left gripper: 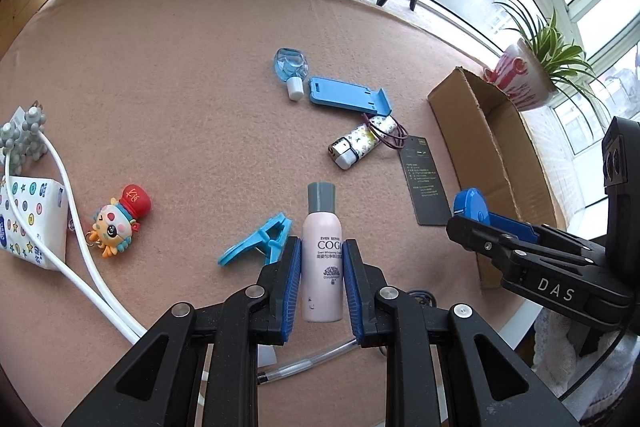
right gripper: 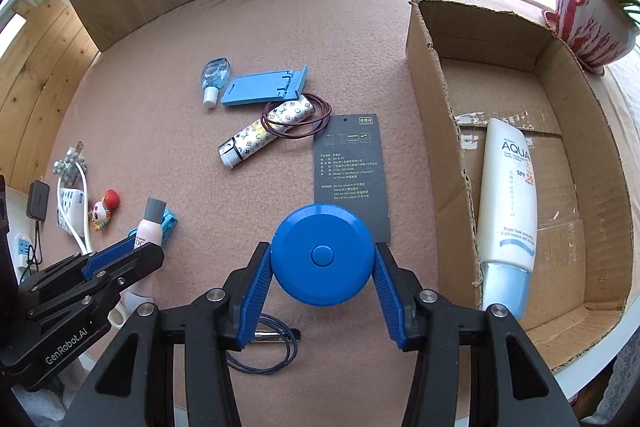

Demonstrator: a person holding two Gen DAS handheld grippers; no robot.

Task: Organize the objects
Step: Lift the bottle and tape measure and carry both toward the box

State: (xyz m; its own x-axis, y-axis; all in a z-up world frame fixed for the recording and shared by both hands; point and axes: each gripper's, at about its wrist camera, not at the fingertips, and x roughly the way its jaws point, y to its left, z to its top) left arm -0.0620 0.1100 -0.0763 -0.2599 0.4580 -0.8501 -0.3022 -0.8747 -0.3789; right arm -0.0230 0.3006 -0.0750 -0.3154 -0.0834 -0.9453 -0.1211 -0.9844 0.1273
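Black linkages of the left tongs (left gripper: 322, 281) fill the bottom of the left wrist view, their blue pads pressed on either flank of a pink bottle (left gripper: 322, 267) with a grey cap, held near its lower half. Left of that, on the pink felt bench (left gripper: 180, 87), lie a patterned tissue pack (left gripper: 30, 223), a white cable (left gripper: 76, 227), a dragon figurine (left gripper: 118, 223) and a blue clip (left gripper: 256, 241).

At centre frame in the right wrist view, the right tongs (right gripper: 322, 267) grip a round blue tape measure (right gripper: 322, 255) across its widest part; both pads touch its rim. Beyond it on the bench rest a black card (right gripper: 352, 171), a patterned lighter (right gripper: 266, 135) looped by hair ties, a blue phone stand (right gripper: 264, 87) and a small blue bottle (right gripper: 216, 75).

At the right of that frame stands the cardboard box (right gripper: 436, 131), open-topped, with a sunscreen tube (right gripper: 506, 215) lying along its near-left wall. A potted plant (right gripper: 592, 15) sits at upper right, beside the box's far corner.

Assessment: both items appear lifted and bound for the box. The tape measure's curved rim offers little purchase, so the grip should stay firm and level until it is over the bare floor right of the tube. The near wall is torn and ragged; both loads should clear it from above. The bottle is best laid flat, not dropped on the tube.
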